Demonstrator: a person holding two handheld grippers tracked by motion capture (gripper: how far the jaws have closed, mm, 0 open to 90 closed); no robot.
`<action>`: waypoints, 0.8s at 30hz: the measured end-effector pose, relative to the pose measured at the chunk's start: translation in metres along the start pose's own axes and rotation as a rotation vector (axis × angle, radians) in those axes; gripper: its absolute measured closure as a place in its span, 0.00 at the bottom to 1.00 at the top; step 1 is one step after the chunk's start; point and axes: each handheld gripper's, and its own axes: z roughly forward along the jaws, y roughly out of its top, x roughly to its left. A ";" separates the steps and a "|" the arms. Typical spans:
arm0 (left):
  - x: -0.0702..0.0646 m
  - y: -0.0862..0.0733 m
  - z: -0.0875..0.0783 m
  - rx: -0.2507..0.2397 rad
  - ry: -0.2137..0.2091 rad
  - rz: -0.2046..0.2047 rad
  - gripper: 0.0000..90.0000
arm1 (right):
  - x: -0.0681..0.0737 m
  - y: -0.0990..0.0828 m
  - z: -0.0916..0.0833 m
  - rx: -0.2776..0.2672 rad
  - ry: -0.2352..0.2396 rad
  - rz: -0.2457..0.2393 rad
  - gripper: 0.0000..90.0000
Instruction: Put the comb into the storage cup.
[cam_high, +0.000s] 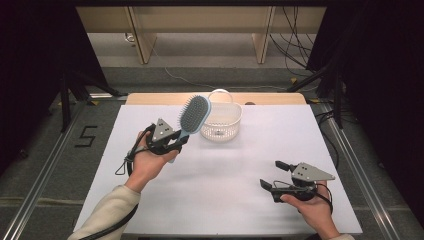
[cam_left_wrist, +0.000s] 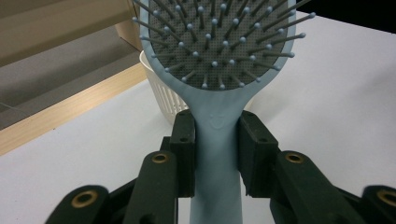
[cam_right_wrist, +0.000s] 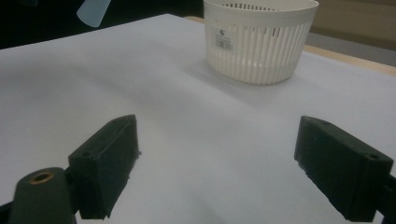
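Brush held off the sheet, just beside the basket on its left in the high view, head up and tilted toward the basket, bristles facing the camera. Pale blue frame, grey bristle pad, blue-tipped pins. Handle pinched at the neck between the 2 jaws of the left gripper, pads pressed on both sides of it, as seen plainly in the left gripper view around the brush. Handle end poking out below the jaws. Gripper raised in the left hand, cream sleeve behind it, cable looping down from the body.

Behind the brush head in the left gripper view, the slotted wall of the basket, close by.

Basket white, round, ribbed with slots, standing upright near the far edge of the sheet, barcode label on its side. Thin hoop handle standing up at its far rim.

Right gripper well apart from the basket, toward the near right of the sheet, held low in the right hand. Its 2 jaws spread wide, nothing between them but bare sheet; pointed toward the basket.

Wooden table edge past the basket.
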 end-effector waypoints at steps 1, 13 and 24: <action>0.000 0.000 0.000 0.001 -0.001 0.001 0.77 | 0.000 0.000 0.000 0.000 0.001 0.000 0.16; 0.002 0.005 0.002 -0.008 -0.003 -0.008 0.77 | 0.000 0.000 0.000 -0.005 -0.002 -0.003 0.16; 0.001 0.008 0.004 -0.012 -0.006 -0.005 0.77 | 0.000 0.000 0.000 -0.004 -0.004 -0.003 0.16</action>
